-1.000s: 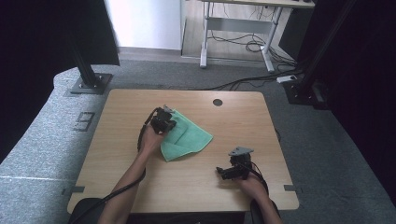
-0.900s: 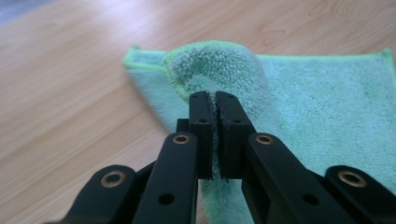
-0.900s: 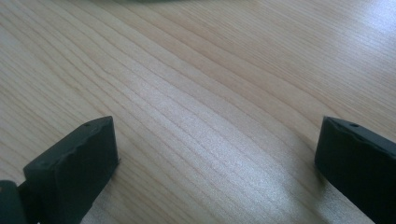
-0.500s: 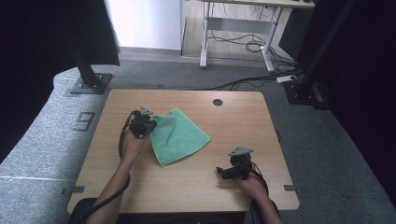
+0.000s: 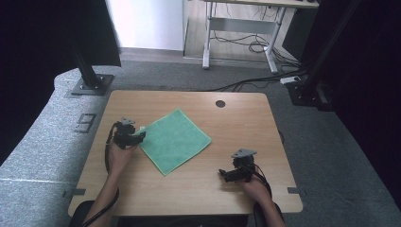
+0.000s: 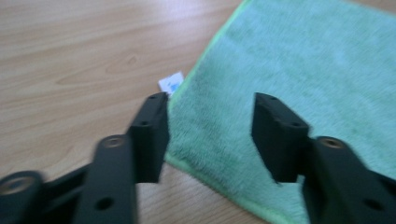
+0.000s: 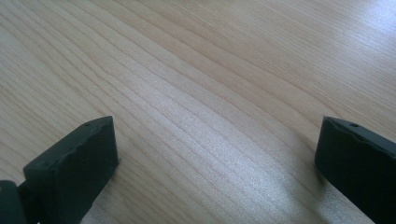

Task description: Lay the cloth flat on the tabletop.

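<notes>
Step in hand, as judged: spreading or laying out the green cloth (image 5: 175, 140) on the worktop (image 5: 236, 118). Cloth lies flat and open, turned diamond-wise, left of centre. Left gripper (image 5: 138, 136) sits at the cloth's left corner; in the left gripper view its fingers (image 6: 150, 135) stand apart, holding nothing, one over bare wood just beside the cloth's edge, the other over the pile. A small white tag (image 6: 171, 83) sticks out at the hem near that corner.

Right gripper (image 5: 223, 174) rests low on the worktop, well apart from the cloth; fingers (image 7: 74, 163) spread wide, empty, bare wood grain between them.

Next move, as judged: if folding follows, the left fingers must drop onto the corner and close on the hem alone; the right gripper has to cross to the near corner first.

Count: cloth 1, tag 1, grippers 2, cable hole (image 5: 220, 103) in the worktop 1
</notes>
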`<state>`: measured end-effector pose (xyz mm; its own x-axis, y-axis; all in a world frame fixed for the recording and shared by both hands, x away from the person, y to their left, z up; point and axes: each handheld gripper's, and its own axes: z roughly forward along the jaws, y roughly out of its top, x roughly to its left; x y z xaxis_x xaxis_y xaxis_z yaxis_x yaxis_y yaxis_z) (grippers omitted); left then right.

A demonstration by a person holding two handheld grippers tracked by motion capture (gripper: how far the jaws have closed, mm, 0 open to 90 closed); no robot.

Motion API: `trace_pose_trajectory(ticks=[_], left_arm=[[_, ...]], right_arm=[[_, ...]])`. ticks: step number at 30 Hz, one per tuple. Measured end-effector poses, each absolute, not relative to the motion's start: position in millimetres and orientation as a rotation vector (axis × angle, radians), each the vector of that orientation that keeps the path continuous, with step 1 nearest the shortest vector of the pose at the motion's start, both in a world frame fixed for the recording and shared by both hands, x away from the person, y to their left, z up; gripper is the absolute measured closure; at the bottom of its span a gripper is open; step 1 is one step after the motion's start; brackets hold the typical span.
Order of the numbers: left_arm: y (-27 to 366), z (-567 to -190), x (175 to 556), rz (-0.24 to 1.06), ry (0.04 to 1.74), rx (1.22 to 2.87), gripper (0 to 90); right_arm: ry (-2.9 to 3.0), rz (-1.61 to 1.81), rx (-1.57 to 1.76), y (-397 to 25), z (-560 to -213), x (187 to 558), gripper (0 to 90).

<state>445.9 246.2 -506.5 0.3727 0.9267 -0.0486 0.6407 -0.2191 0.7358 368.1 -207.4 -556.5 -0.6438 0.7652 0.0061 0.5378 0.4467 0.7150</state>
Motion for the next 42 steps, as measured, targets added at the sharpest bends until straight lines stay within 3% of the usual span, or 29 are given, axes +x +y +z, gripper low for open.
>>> trace_pose_trajectory(ticks=[10, 19, 27, 42], left_arm=[[216.3, -513.7, 424.2, 0.501, 1.258, 2.042, 14.7], [200.1, -528.5, 393.0, 0.474, 1.237, 2.093, 3.9], [188.0, -544.6, 381.4, 0.515, 1.268, 2.165, 0.0], [192.3, -548.9, 382.1, 0.474, 1.286, 2.116, 0.0]], right_arm=[[2.387, 1.008, 1.111, -207.4, -556.4, 369.2, 0.0], [2.387, 1.007, 1.111, -206.6, -556.4, 373.5, 0.0], [2.395, 0.995, 1.103, -203.9, -555.1, 377.1, 0.0], [2.379, 1.015, 1.064, -187.9, -537.8, 412.3, 0.9]])
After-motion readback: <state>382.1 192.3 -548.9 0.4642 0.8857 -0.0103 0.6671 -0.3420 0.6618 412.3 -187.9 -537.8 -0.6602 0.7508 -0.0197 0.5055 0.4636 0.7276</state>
